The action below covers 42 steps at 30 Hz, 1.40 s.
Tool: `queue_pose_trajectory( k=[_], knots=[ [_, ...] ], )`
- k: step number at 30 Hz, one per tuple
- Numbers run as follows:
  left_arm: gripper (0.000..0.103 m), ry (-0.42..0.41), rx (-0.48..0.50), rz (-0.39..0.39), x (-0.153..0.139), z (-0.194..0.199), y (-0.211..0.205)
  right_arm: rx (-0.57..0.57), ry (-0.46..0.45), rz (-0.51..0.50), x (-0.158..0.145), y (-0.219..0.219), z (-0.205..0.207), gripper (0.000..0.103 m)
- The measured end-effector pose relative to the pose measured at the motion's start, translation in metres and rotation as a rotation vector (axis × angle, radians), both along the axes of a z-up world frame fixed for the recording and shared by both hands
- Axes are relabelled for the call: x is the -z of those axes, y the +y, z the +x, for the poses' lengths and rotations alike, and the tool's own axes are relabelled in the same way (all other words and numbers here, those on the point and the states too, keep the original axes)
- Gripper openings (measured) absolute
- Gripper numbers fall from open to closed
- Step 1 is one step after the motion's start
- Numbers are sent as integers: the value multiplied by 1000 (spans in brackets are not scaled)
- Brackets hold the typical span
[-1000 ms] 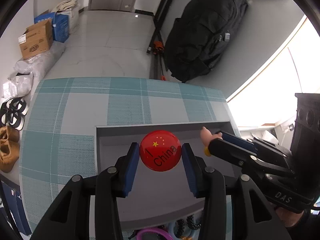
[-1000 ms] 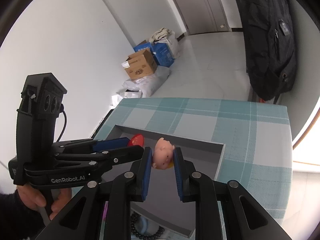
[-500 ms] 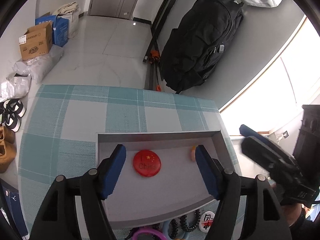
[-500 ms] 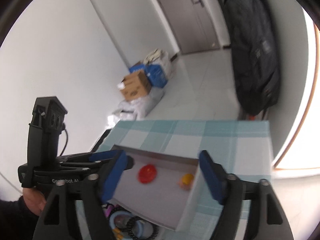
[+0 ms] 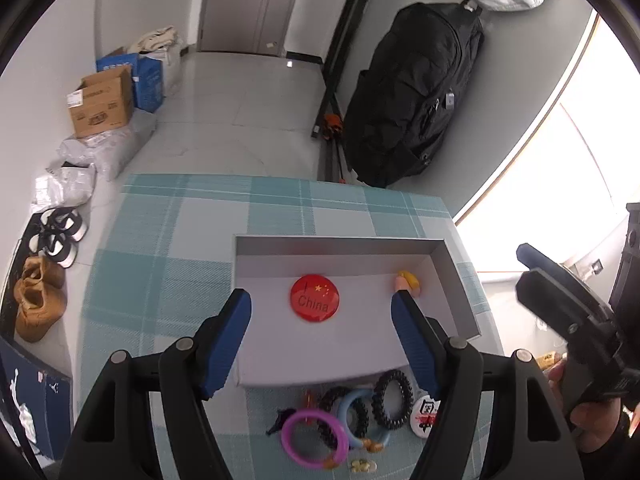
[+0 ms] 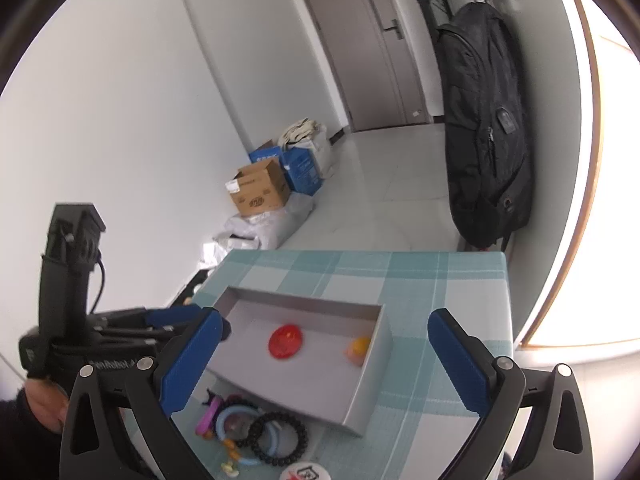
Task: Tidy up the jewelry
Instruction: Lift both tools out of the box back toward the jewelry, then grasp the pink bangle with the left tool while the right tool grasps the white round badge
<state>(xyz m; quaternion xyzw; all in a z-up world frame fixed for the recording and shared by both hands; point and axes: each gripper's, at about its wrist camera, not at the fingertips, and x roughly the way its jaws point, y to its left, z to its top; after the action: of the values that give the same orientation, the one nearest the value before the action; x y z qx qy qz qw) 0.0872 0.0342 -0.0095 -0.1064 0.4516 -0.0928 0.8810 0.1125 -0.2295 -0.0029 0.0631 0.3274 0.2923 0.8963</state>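
Note:
A grey open box [image 5: 340, 246] [image 6: 372, 376] sits on the checked tablecloth. Inside it lie a red "China" badge [image 5: 315, 298] [image 6: 285, 341] and a small pink and yellow figure [image 5: 408, 281] [image 6: 357, 348] at the right wall. My left gripper [image 5: 322, 312] is open and empty above the box's near side. My right gripper [image 6: 324, 336] is open and empty, raised above the box. In front of the box lie a purple ring [image 5: 314, 438], a light blue ring [image 5: 362, 420] [image 6: 244, 436], black coil hair ties [image 5: 391, 398], a black bead bracelet [image 6: 280, 440] and a white badge [image 5: 428, 415] [image 6: 304, 473].
The table's far and right edges drop to the floor. A black backpack [image 5: 408, 92] [image 6: 488, 140] hangs at the wall beyond. Cardboard boxes [image 5: 102, 100] [image 6: 260, 192], bags and shoes [image 5: 38, 300] lie on the floor to the left.
Both grippers opened and let go: the red badge and the small figure now lie in the box. Both grippers have drawn back and up from it.

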Motion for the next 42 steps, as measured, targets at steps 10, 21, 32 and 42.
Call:
queue_pose_trajectory(
  k=[10, 21, 32, 42],
  knots=[
    [81, -37, -39, 10, -6, -32, -1, 13, -16, -43, 2, 0, -29, 103],
    [81, 77, -87, -94, 22, -58, 14, 3, 50, -50, 14, -4, -56, 103],
    [81, 197, -85, -282, 49, -60, 19, -23, 92, -110, 28, 1, -72, 103],
    [81, 229, -143, -461, 63, -52, 32, -28, 119, -118, 31, 3, -71, 103]
  ],
)
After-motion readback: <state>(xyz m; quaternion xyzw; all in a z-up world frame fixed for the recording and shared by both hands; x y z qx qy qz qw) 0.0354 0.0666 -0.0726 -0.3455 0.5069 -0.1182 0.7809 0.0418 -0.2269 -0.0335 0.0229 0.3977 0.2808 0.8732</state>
